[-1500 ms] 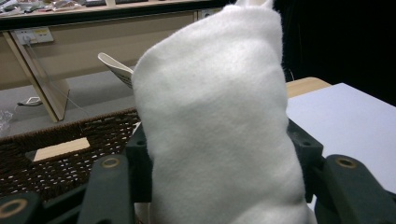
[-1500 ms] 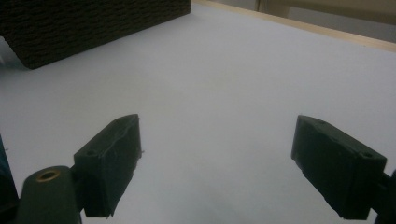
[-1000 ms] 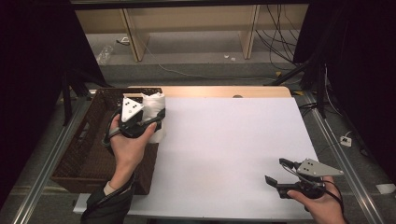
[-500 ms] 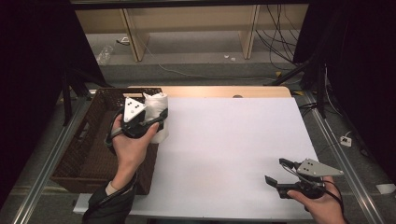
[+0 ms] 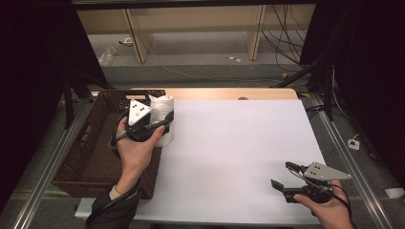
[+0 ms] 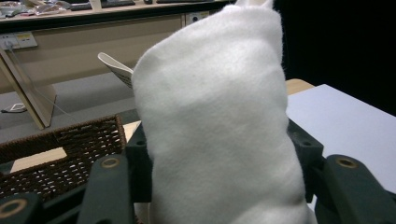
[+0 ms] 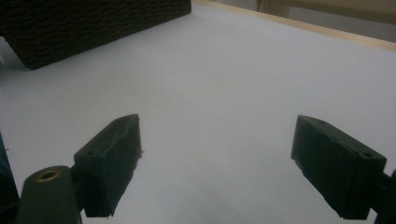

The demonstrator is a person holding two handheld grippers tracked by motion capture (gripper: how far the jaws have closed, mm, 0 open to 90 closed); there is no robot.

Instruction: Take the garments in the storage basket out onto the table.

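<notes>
A rolled white cloth [image 5: 164, 116] stands upright between the jaws of my left gripper [image 5: 162, 120], over the right rim of the brown wicker basket [image 5: 95, 148]. In the left gripper view the white cloth [image 6: 219, 121] is pinched from both sides by the black pads [image 6: 140, 163], and a small tag sticks out at its left. My right gripper [image 5: 284, 175] hovers low over the white table sheet [image 5: 239, 143] near the front right corner. Its two fingers [image 7: 112, 158] stand wide apart with bare sheet between them.
The wicker basket [image 6: 56, 154] sits at the table's left side, its dark wall [image 7: 93, 23] far off in the right gripper view. A wooden table edge [image 5: 229, 93] runs along the back. Cables and shelf legs lie on the floor beyond.
The left gripper with the cloth has shifted very slightly; otherwise both hands hold still.
</notes>
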